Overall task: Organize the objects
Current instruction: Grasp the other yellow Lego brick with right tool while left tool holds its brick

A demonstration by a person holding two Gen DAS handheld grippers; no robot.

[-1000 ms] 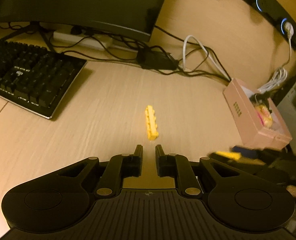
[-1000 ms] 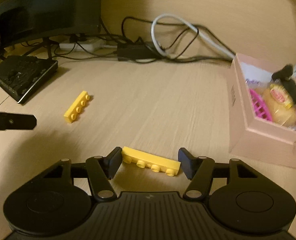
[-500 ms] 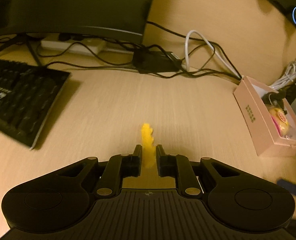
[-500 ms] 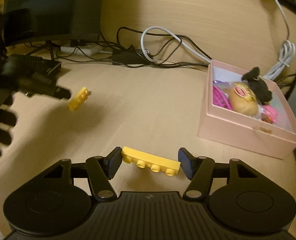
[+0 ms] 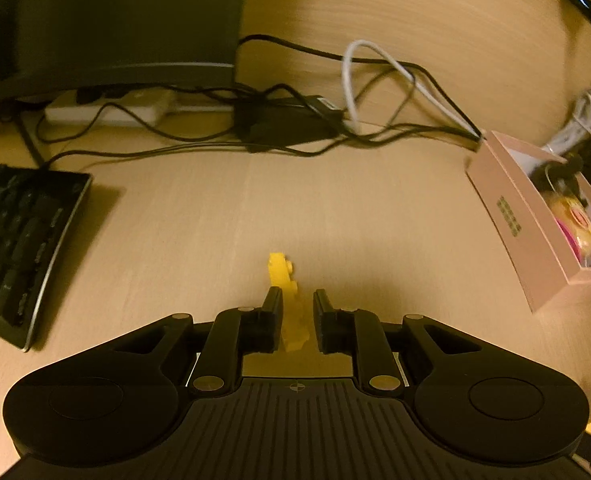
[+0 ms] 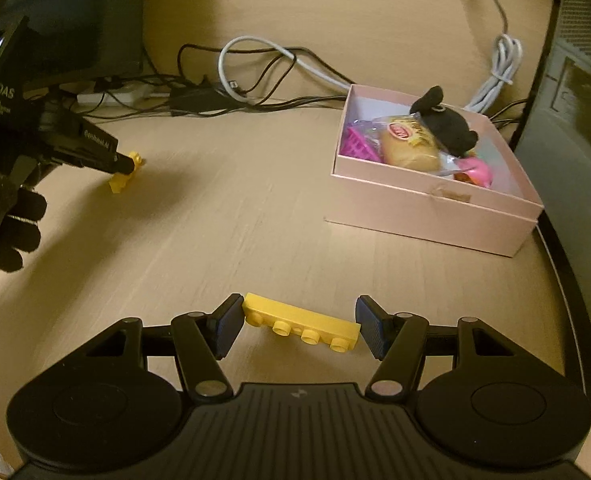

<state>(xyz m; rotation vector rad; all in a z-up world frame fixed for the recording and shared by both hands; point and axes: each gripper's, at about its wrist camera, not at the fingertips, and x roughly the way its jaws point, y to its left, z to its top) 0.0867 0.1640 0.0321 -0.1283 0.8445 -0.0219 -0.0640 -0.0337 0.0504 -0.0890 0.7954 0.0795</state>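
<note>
My left gripper (image 5: pixel 297 304) straddles a yellow brick (image 5: pixel 287 300) that lies lengthwise between its narrowly parted fingers; the left finger touches it and a gap shows on the right side. The same brick (image 6: pixel 124 172) shows at the left gripper's tip (image 6: pixel 125 164) in the right wrist view. My right gripper (image 6: pixel 299 320) is shut on a second yellow brick (image 6: pixel 301 326), held end to end between its blue pads above the desk. A pink box (image 6: pixel 435 196) with toys inside stands at the right.
A black keyboard (image 5: pixel 15 240) lies at the left, under a monitor (image 5: pixel 107 20). Cables and a black adapter (image 5: pixel 287 124) run along the back wall. A dark computer case (image 6: pixel 575 140) stands right of the box.
My left gripper moved forward over the loose yellow brick, which now sits between its fingers. My right gripper rose and pulled back with its brick; the pink box shows further away.
</note>
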